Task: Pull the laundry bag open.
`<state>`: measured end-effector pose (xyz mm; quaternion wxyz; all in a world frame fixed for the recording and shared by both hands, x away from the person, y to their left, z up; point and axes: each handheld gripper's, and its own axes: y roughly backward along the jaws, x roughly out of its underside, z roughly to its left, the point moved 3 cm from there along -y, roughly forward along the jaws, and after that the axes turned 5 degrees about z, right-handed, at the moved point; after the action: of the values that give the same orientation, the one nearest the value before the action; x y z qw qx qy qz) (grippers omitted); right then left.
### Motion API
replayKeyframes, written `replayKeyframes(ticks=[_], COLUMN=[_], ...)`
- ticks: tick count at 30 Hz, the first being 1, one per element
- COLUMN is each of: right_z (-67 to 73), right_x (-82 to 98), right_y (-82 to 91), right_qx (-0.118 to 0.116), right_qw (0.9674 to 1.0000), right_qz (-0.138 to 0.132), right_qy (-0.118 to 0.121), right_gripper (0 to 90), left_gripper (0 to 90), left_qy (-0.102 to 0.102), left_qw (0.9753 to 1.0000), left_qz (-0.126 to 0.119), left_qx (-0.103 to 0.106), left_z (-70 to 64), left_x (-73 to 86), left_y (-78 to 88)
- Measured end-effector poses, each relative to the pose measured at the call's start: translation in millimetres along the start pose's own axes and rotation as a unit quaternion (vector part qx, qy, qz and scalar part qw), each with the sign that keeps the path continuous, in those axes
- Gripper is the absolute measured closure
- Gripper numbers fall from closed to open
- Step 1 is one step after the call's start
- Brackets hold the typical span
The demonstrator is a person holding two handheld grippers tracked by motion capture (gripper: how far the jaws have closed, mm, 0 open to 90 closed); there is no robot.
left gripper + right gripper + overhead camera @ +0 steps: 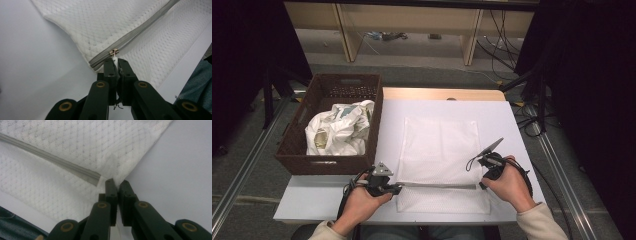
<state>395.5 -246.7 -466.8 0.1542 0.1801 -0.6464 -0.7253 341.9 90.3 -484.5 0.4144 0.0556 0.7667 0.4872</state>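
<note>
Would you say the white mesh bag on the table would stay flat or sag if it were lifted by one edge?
The mesh bag would probably sag: its thin netting lies limp and puckers where the right gripper pinches it. It looks light. The zipper might stiffen that one line slightly.

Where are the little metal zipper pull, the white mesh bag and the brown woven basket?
Small metal zipper pull (114,52): left gripper view, on its metal slider.
White mesh zippered laundry bag (439,145): high view, middle of its upper panel.
Dark brown woven basket (332,164): high view, on its near wall.
</note>
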Motion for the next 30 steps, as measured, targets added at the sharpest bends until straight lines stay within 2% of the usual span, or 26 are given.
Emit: replayKeyframes(ticks=[1, 3, 4, 5, 6, 7, 11, 13, 14, 15, 18, 20, 21, 22, 23, 25, 26, 27, 28, 30], right_z=[2.3, 2.4, 0.8, -2.6, -2.9, -3.0, -3.5, -3.9, -4.4, -5.1, -5.7, -6.4, -5.5, -3.9, -4.3, -4.3, -4.6, -4.3, -4.3, -4.2], right_x=[1.0, 1.1, 0.8, -0.3, -0.3, -0.3, -0.2, -0.1, -0.3, -0.2, -0.3, -0.8, -0.7, -0.4, -0.5, -0.4, -0.5, -0.5, -0.5, -0.4], right_y=[1.6, 1.3, 0.3, -2.8, -3.0, -3.4, -4.4, -4.0, -4.6, -4.9, -6.9, -7.5, -8.3, -8.7, -8.9, -8.6, -8.5, -8.3, -8.3, -8.2], right_qx=[-0.003, -0.003, 0.001, 0.007, 0.007, 0.008, 0.01, 0.011, 0.012, 0.013, 0.012, 0.013, 0.014, 0.014, 0.013, 0.012, 0.012, 0.012, 0.012, 0.012], right_qw=[0.9998, 0.9998, 1.0, 0.9998, 0.9998, 0.9998, 0.9998, 0.9998, 0.9997, 0.9997, 0.9998, 0.9997, 0.9997, 0.9999, 0.9998, 0.9999, 0.9999, 0.9999, 0.9999, 0.9999], right_qz=[0.014, 0.013, 0.007, -0.014, -0.014, -0.014, -0.011, -0.003, -0.004, -0.003, -0.009, -0.005, -0.005, -0.005, -0.005, -0.003, -0.005, -0.004, -0.004, -0.005], right_qy=[-0.014, -0.016, -0.006, 0.015, 0.016, 0.015, 0.013, 0.015, 0.019, 0.02, 0.013, 0.021, 0.017, 0.008, 0.01, 0.008, 0.011, 0.011, 0.011, 0.011], right_gripper=[87.2, 87.2, 87.2, 87.2, 87.2, 87.2, 87.2, 87.2, 87.2, 87.3, 87.2, 87.2, 87.2, 87.2, 87.1, 87.1, 87.0, 86.7, 86.7, 86.5], left_gripper=[86.0, 86.0, 86.0, 86.0, 86.0, 86.0, 86.0, 86.0, 86.0, 86.0, 86.0, 86.0, 86.0, 86.0, 85.9, 85.8, 85.6, 84.7, 84.7, 82.8], left_qy=[0.006, 0.006, 0.006, 0.006, 0.01, 0.004, 0.01, 0.0, -0.002, 0.005, 0.001, -0.002, -0.002, -0.002, -0.003, -0.003, -0.009, -0.016, -0.012, -0.014], left_qw=[1.0, 1.0, 1.0, 1.0, 0.9999, 0.9999, 0.9998, 0.9996, 0.9995, 0.9993, 0.9991, 0.9989, 0.9986, 0.9986, 0.9985, 0.9987, 0.999, 0.9987, 0.9989, 0.9989], left_qz=[0.0, -0.003, 0.001, 0.004, 0.006, 0.014, 0.018, 0.02, 0.024, 0.028, 0.036, 0.038, 0.045, 0.039, 0.039, 0.039, 0.033, 0.039, 0.035, 0.041], left_qx=[0.005, 0.001, 0.001, 0.0, -0.001, -0.005, -0.005, -0.02, -0.019, -0.023, -0.023, -0.029, -0.026, -0.035, -0.038, -0.034, -0.03, -0.028, -0.03, -0.018], left_z=[-0.1, -0.1, 0.4, 0.6, 0.1, 1.3, 1.3, 2.6, 3.7, 4.1, 5.6, 5.3, 4.2, 3.1, 3.1, 3.2, 3.3, 3.8, 2.8, 1.0], left_x=[1.2, 2.7, 3.7, 4.4, 4.5, 5.4, 7.2, 7.6, 8.1, 8.7, 9.4, 9.6, 9.6, 9.8, 9.8, 10.0, 10.1, 10.3, 10.7, 10.4], left_y=[-0.3, -0.1, 0.3, 0.3, 0.4, 0.8, -2.3, -3.6, -3.7, -4.0, -4.3, -6.1, -5.4, -6.1, -6.5, -8.1, -9.1, -9.2, -10.3, -10.4])
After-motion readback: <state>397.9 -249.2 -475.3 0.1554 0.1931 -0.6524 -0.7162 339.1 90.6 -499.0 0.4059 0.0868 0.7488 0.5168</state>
